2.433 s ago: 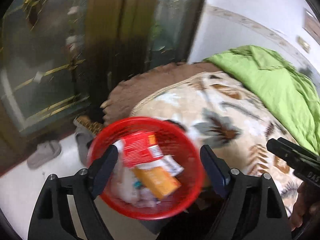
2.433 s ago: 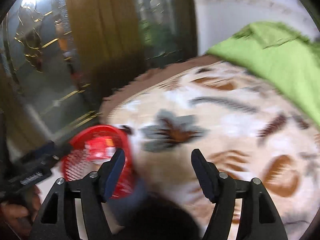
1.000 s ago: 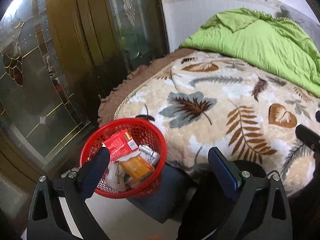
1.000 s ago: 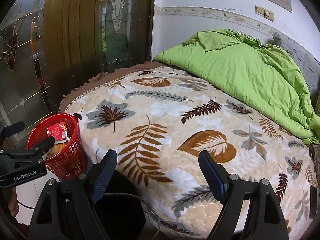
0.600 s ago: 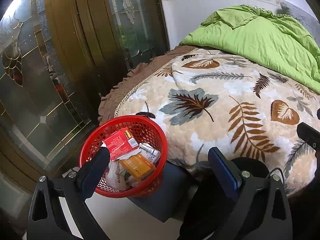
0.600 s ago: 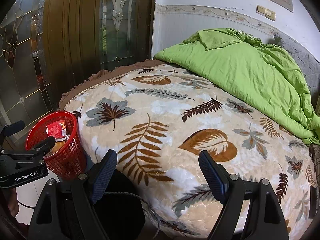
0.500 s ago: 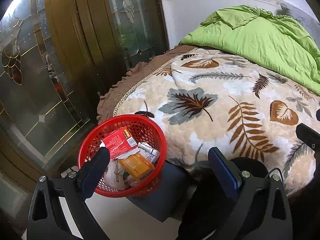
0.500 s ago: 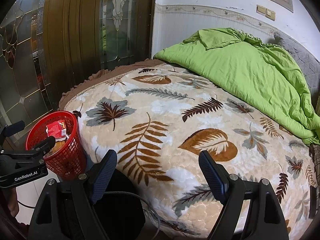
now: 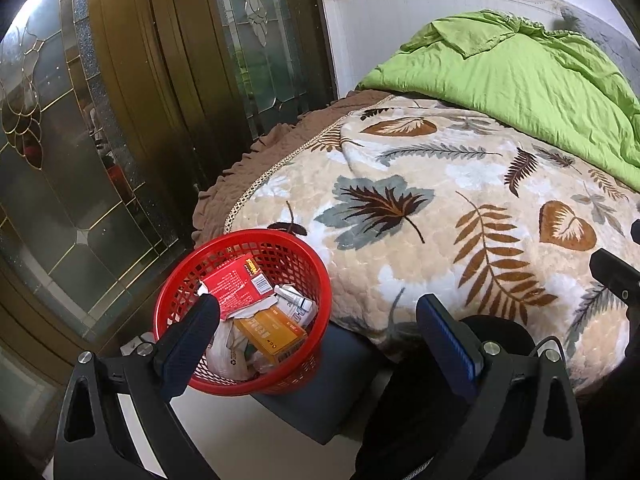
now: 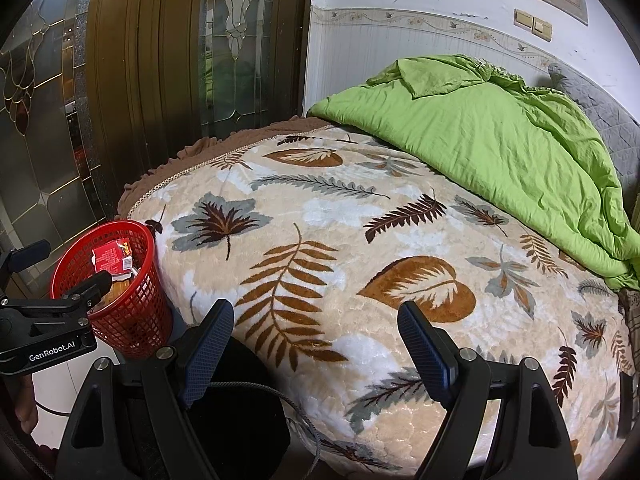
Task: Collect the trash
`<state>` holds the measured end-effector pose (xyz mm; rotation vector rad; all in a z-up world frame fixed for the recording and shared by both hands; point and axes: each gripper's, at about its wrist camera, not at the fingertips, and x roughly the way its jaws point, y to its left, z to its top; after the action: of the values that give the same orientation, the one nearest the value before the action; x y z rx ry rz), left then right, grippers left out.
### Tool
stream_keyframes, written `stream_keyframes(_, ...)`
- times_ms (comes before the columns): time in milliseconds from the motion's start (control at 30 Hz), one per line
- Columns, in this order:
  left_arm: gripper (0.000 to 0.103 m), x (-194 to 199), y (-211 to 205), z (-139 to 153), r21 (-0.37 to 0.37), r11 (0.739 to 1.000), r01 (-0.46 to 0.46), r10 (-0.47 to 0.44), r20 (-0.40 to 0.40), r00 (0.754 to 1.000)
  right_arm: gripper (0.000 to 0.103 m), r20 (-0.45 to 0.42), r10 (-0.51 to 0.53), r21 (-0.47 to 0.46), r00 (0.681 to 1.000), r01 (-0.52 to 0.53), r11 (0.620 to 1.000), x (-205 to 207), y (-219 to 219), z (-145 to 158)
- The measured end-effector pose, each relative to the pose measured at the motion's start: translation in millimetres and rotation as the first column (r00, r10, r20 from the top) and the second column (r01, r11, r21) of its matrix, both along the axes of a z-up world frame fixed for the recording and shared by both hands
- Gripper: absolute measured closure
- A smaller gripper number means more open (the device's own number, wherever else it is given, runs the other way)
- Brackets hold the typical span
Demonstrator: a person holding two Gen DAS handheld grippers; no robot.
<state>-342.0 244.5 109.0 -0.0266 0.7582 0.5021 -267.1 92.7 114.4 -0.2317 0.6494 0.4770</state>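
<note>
A red mesh basket (image 9: 300, 264) stands on the floor at the bed's near corner, also seen at the lower left of the right wrist view as the red basket (image 10: 132, 320). Inside lie a red carton (image 9: 236, 286), an orange box (image 9: 270, 334), a white tube (image 9: 294, 302) and crumpled white paper (image 9: 230, 350). My left gripper (image 9: 318, 320) hangs open above and just right of the basket, holding nothing. My right gripper (image 10: 312, 328) is open and empty over the bed's leaf-patterned blanket (image 10: 320, 216). The left gripper's body (image 10: 44, 320) shows beside the basket.
A green duvet (image 10: 500, 128) is heaped at the far side of the bed. Dark wood and leaded-glass doors (image 9: 100, 120) close off the left. A dark stool or box (image 9: 320, 392) sits on the pale floor by the basket. A black cable (image 10: 296, 400) runs below.
Both views pulled back from a blurred close look at the basket and have held nearly still for the last second. Both grippers stayed open.
</note>
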Motion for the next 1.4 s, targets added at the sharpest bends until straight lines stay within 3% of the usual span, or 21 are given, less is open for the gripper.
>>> stream_keyframes(1400,0.005,1.0,1.0,-2.4,0.000,1.000,0.001,-0.001,-0.003,1.000,0.015,-0.006,0.003,-0.003,1.000,-0.003,1.000,-0.4,-1.0,-5.7)
